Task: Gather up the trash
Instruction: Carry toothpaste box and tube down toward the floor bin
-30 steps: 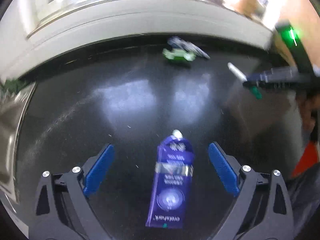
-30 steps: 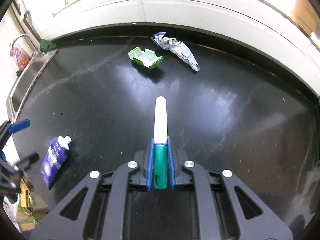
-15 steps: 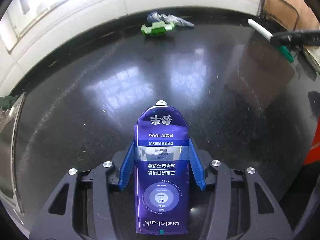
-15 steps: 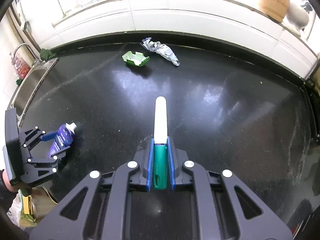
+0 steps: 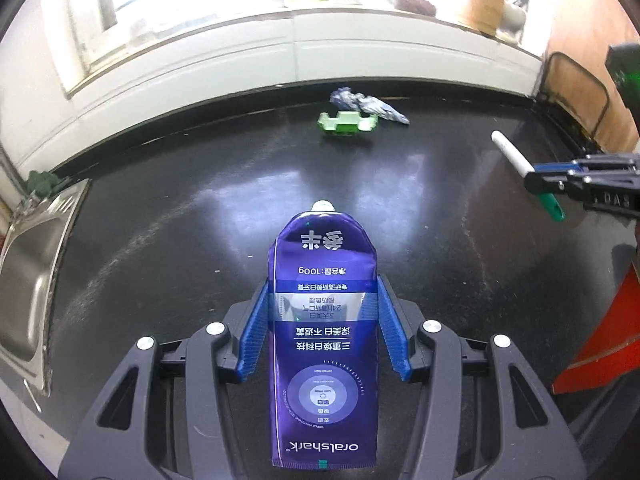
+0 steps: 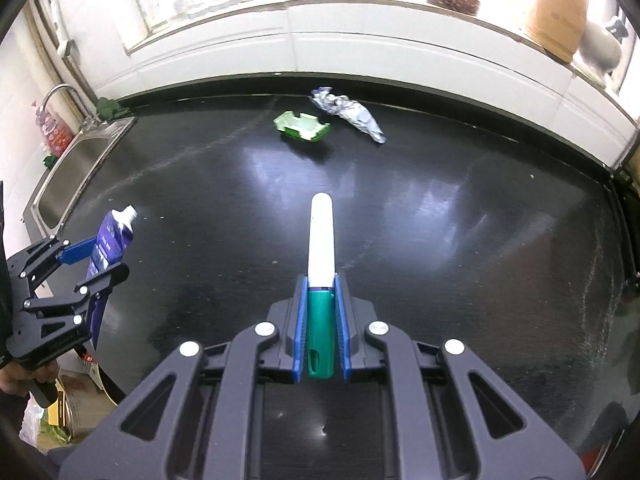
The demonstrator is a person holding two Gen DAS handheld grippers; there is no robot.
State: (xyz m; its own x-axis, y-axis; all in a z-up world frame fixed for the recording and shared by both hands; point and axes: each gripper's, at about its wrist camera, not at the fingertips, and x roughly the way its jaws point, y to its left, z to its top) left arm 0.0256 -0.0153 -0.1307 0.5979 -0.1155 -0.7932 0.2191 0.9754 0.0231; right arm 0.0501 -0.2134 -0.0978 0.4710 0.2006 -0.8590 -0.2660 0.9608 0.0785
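a black counter (image 6: 460, 240) fills both views, with a steel sink (image 6: 76, 168) at its nine o'clock edge and a white wall (image 6: 360, 48) behind. the left gripper (image 5: 323, 332) is clamped on a purple toothpaste tube (image 5: 324, 340), cap pointing to twelve o'clock, lifted above the counter. the right gripper (image 6: 321, 332) is closed on a marker (image 6: 321, 272), its green cap between the blue pads and its white body pointing to twelve o'clock. far back at twelve o'clock lie a green tray (image 6: 302, 127) and, just beside it at its two o'clock, a crumpled wrapper (image 6: 348, 114).
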